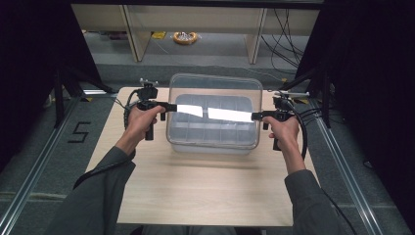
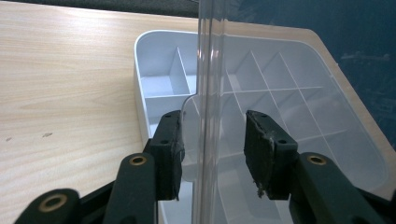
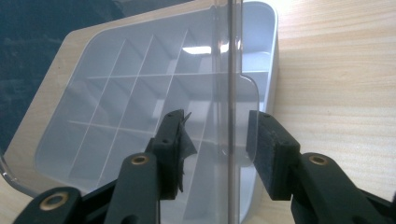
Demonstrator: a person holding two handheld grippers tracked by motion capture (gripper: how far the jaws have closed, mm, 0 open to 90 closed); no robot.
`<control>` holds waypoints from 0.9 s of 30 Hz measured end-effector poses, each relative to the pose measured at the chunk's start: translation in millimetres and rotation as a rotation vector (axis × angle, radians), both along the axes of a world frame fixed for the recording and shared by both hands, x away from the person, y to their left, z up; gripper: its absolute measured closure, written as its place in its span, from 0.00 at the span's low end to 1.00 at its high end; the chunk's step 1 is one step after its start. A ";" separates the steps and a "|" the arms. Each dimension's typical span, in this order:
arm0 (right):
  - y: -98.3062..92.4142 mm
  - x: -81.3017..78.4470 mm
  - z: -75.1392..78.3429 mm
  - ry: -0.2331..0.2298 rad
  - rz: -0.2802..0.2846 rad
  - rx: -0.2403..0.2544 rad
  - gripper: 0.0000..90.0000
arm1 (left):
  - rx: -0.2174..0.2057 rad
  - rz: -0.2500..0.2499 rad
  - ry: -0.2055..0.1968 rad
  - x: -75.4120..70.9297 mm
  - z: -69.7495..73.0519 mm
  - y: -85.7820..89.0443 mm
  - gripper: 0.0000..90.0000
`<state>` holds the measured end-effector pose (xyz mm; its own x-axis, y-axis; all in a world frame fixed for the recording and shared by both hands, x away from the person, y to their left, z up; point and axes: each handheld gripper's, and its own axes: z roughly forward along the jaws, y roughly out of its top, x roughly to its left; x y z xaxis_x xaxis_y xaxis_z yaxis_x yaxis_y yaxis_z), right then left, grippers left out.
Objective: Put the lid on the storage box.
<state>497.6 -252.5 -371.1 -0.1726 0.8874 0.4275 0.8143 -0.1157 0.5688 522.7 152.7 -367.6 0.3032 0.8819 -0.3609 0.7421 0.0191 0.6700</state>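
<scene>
Lid work, both claws on it at once.

- Clear lid is up off flat. From the high view it looks tilted on edge over the divided box, but I can't tell the exact angle, or whether its lower edge rests on the box.
- Box sits on the tabletop toward 12 o'clock, square to me. The compartments I can see look empty.
- Left claw comes in from the lid's 9 o'clock side, right claw from 3 o'clock. That's a symmetric approach, so a wide, floppy panel doesn't twist or swing.
- Left gripper view: the lid rim runs straight up between the jaws. One pad is at or just beside the lid's corner tab, and the other pad stands clear of the rim. Part open, straddling, not clamped.
- Right gripper view is the same picture. The lid edge passes between the jaws with a visible gap on both sides. Slack, nothing pinched.
- Through the plastic I can see the box grid below and beside the rim, so the lid is lined up over its own tray, not off to one side.

My read is that the jaws are fencing the lid rather than carrying it, so some part of the lid must be bearing on the box. The risk is that a slack hold lets the panel tip toward 12 or 6 o'clock. The next move needs both sides kept level and matched.
</scene>
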 end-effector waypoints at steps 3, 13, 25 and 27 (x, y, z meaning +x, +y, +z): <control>2.5 3.9 -0.1 0.049 -0.041 0.035 0.65 | -0.019 0.021 0.008 6.9 -2.5 -2.2 0.63; 0.5 21.3 -12.9 0.055 -0.042 0.017 0.64 | -0.005 0.046 0.041 20.3 -17.3 -4.3 0.63; 2.7 30.2 -22.2 0.066 -0.047 -0.032 0.62 | -0.005 0.063 0.072 26.7 -31.6 -6.8 0.60; 7.8 31.0 -22.0 0.103 -0.089 -0.013 0.62 | -0.010 0.069 0.072 27.9 -33.9 -6.9 0.60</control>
